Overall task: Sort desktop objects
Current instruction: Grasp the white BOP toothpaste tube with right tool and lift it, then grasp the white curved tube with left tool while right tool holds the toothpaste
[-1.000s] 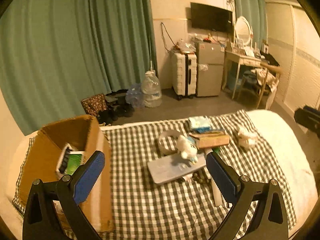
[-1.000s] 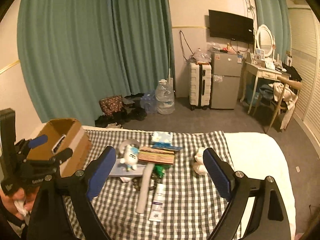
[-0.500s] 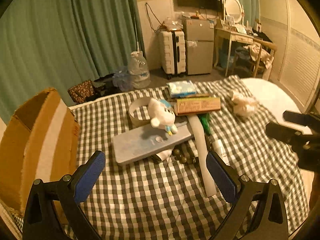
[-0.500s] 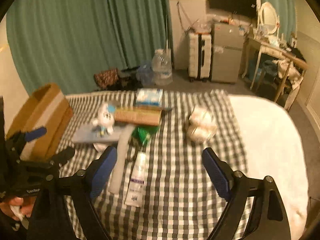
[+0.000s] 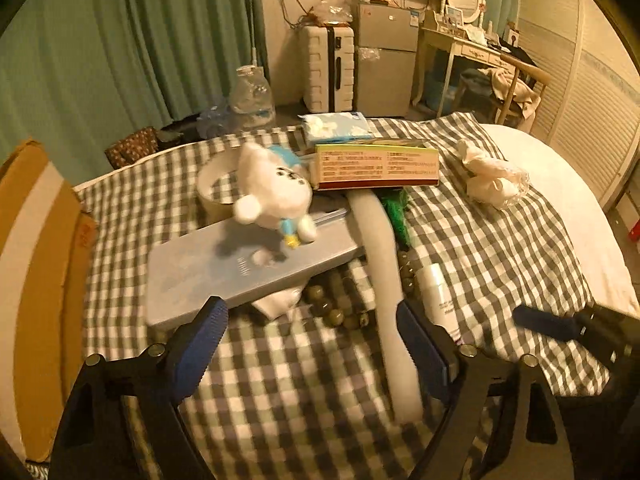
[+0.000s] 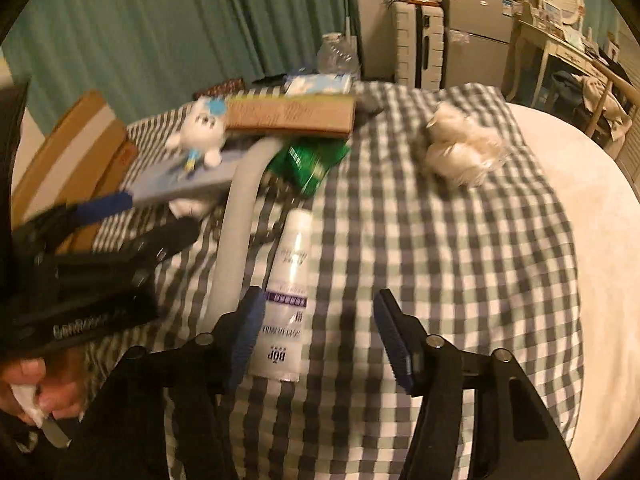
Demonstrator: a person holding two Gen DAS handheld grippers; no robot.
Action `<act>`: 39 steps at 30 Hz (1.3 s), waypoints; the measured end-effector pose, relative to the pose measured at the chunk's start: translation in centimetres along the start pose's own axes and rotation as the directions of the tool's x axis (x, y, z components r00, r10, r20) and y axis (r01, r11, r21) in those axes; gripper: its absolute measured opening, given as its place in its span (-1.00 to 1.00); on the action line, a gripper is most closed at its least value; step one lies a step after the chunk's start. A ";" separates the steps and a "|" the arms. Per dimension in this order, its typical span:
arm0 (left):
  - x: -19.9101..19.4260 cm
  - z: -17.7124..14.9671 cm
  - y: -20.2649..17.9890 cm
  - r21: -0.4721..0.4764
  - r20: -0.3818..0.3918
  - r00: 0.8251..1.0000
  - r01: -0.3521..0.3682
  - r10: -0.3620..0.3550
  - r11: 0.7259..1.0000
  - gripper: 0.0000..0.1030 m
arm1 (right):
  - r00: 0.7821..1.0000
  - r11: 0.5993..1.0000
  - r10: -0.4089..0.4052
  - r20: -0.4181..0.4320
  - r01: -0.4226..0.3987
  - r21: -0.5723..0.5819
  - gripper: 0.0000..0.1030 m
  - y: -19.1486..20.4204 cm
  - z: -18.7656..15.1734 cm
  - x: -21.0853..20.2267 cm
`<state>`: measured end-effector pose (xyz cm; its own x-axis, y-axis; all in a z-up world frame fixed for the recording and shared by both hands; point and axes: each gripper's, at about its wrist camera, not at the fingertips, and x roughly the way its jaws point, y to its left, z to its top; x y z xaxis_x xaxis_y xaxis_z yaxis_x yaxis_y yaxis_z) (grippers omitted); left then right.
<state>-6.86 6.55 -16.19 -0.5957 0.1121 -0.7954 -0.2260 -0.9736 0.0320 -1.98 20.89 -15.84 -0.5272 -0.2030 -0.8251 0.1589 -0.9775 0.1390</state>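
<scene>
The cardboard box (image 5: 36, 280) stands at the 9 o'clock edge of the left wrist view, cut off by the frame, so only its outer wall and a flap show; its inside cannot be seen. On the checked cloth (image 5: 500, 248) the desktop things lie in a loose heap toward 12 o'clock: a white plush toy (image 5: 272, 192) sits on a flat grey case (image 5: 240, 272), just in front of a roll of tape (image 5: 216, 188). A long printed carton (image 5: 376, 166) lies across the far end of a pale curved tube (image 5: 384, 280), with a blue-and-white tissue pack (image 5: 336, 128) behind it. A green packet (image 6: 308, 160) is partly tucked under the carton, and dark beads (image 5: 332, 312) lie half hidden beneath the case and the tube. A white crumpled bundle (image 5: 492, 180) sits apart at 2 o'clock; what it is made of is hard to tell. The left gripper (image 5: 312, 344) hovers over the cloth with its blue pads spread wide, holding nothing, the beads between them farther off. The right gripper (image 6: 316, 340) is likewise spread wide and empty, low over the cloth, its left pad just beside the near end of a white lotion tube (image 6: 286, 292) that lies along the pale tube. The right wrist view is blurred, so labels there are mostly unreadable.
</scene>
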 end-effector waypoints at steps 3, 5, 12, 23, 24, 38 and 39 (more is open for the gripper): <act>0.7 0.6 -0.5 0.008 -0.017 1.000 0.009 -0.008 1.000 0.63 | 1.000 1.000 -0.007 -0.012 0.007 -0.006 0.01 0.3 -0.1 0.5; 1.2 1.0 -0.9 0.008 -0.010 1.000 0.000 0.000 1.000 0.63 | 1.000 1.000 -0.008 -0.020 0.008 -0.006 -0.05 0.3 -0.1 0.8; 2.3 2.1 -2.4 0.017 -0.010 1.000 -0.015 0.015 1.000 0.40 | 0.999 1.000 0.005 -0.039 -0.005 0.004 -0.07 0.5 -0.6 2.5; 3.3 0.9 -2.8 -0.015 -0.113 0.992 0.062 -0.063 0.998 -0.11 | 1.000 1.000 -0.021 -0.012 0.020 -0.009 -0.45 1.1 -0.8 3.7; 3.7 0.8 -2.9 -0.023 -0.123 0.989 0.076 -0.078 0.997 -0.11 | 1.000 1.000 -0.007 -0.012 0.007 -0.002 -0.45 0.8 -0.9 3.6; 3.5 0.5 -2.2 -0.054 -0.107 0.991 0.080 -0.086 0.995 -0.72 | 0.996 0.994 -0.070 0.050 0.065 0.092 -0.46 -2.9 -1.2 0.5; 3.2 0.4 -2.1 -0.058 -0.102 0.991 0.079 -0.085 0.995 -0.72 | 0.996 0.993 -0.072 0.054 0.066 0.094 -0.46 -3.1 -1.1 0.3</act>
<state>-8.63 9.08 -18.60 -0.4929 0.1735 -0.8526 -0.2275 -0.9715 -0.0662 -1.70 23.94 -17.17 -0.5818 -0.1353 -0.8020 0.0448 -0.9899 0.1346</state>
